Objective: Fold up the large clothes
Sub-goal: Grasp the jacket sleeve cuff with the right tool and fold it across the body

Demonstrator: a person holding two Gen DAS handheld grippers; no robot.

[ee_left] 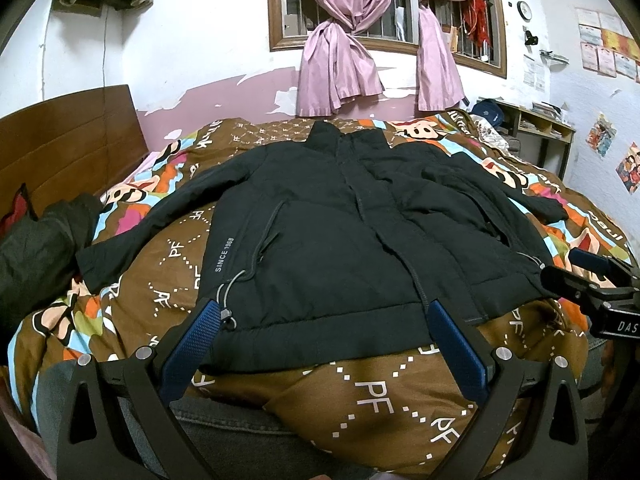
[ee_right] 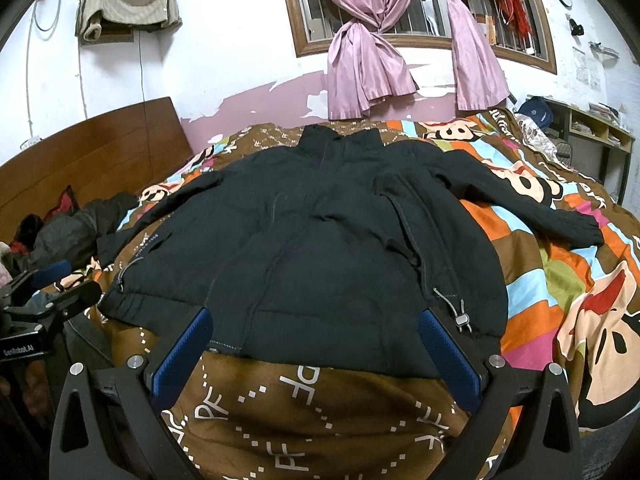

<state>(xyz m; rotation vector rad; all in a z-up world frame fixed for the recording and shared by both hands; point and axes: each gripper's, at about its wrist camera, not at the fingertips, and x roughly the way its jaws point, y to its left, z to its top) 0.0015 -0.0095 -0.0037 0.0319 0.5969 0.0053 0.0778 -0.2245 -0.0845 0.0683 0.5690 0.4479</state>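
A large black jacket (ee_left: 328, 232) lies flat on the bed, front up, collar toward the window, both sleeves spread out to the sides. It fills the middle of the right wrist view too, jacket (ee_right: 320, 248). My left gripper (ee_left: 324, 312) hovers open over the jacket's hem, its blue fingers (ee_left: 200, 332) wide apart with nothing between them. My right gripper (ee_right: 316, 320) is likewise open just above the hem. Each gripper shows at the edge of the other's view: right gripper (ee_left: 576, 272), left gripper (ee_right: 68, 280).
A brown patterned quilt (ee_left: 360, 400) covers the bed. Dark clothes (ee_left: 44, 240) are piled at the left by the wooden headboard (ee_left: 68, 144). Pink curtains (ee_left: 340, 60) hang over the window behind. A desk with shelves (ee_left: 536, 124) stands at the far right.
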